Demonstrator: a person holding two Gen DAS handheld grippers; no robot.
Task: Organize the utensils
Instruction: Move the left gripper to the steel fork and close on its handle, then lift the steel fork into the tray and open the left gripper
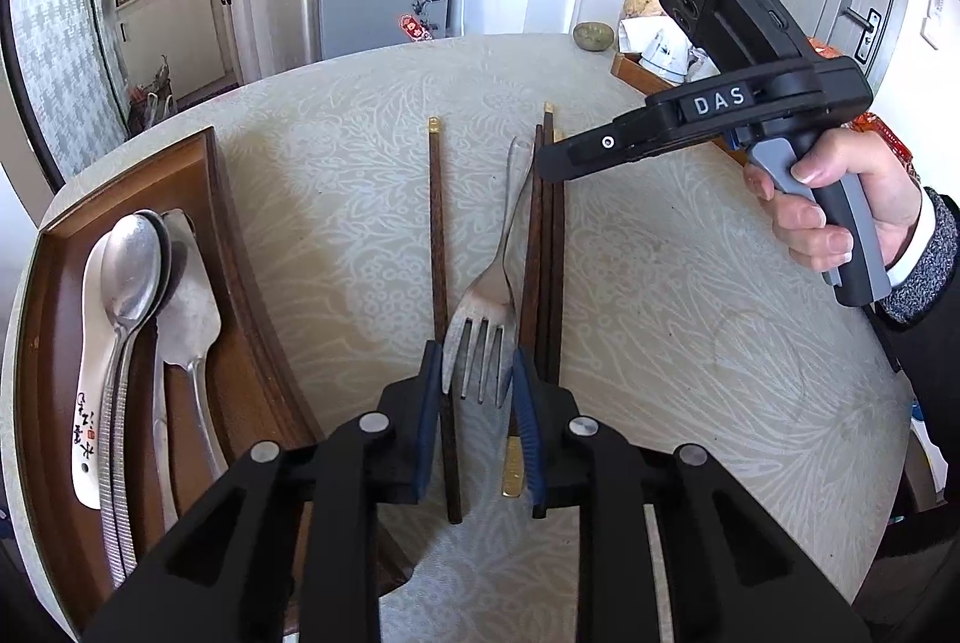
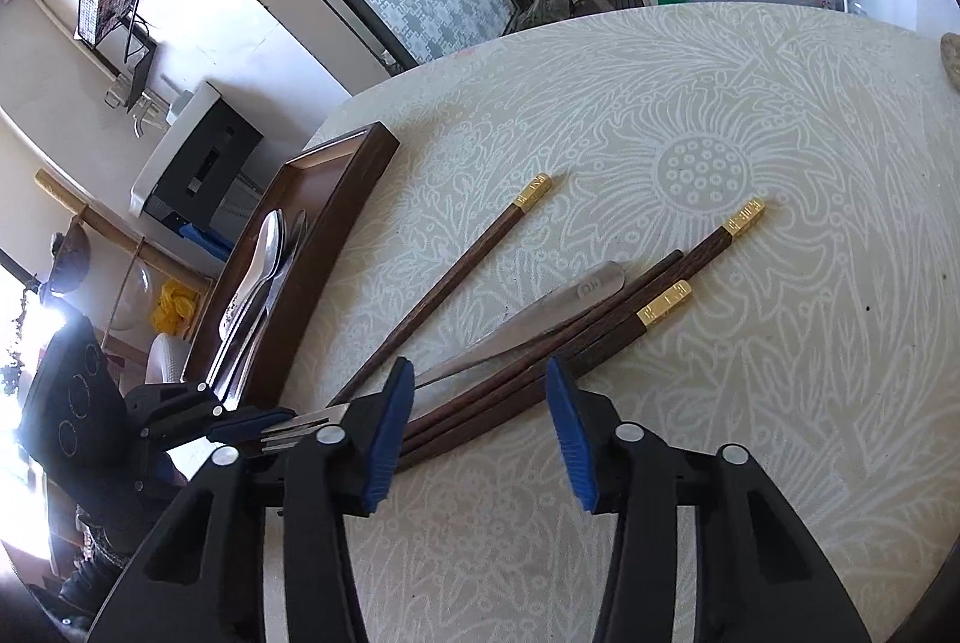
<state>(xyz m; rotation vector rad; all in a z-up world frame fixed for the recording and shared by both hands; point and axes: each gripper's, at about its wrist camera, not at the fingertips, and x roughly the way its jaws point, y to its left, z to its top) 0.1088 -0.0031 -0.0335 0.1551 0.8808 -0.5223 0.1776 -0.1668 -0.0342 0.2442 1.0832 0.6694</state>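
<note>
So the steel fork [image 1: 483, 319] lies tines-toward-camera mid-table, and the left gripper [image 1: 477, 391] has its blue pads squeezed on the tine end. Tight spot: a lone dark wooden chopstick with a gold cap [image 1: 441, 283] runs just left of the fork, and a bundle of three more chopsticks [image 1: 546, 253] lies touching its right side, handle partly tucked against them. The right gripper [image 2: 480, 427] hovers over that bundle, jaws apart, gripping nothing. Further left of the fork sits the brown wooden tray [image 1: 222, 199] with the spoons [image 1: 129, 277]. Right of the fork, the patterned tablecloth [image 1: 690, 319] is bare out to the round edge.
</note>
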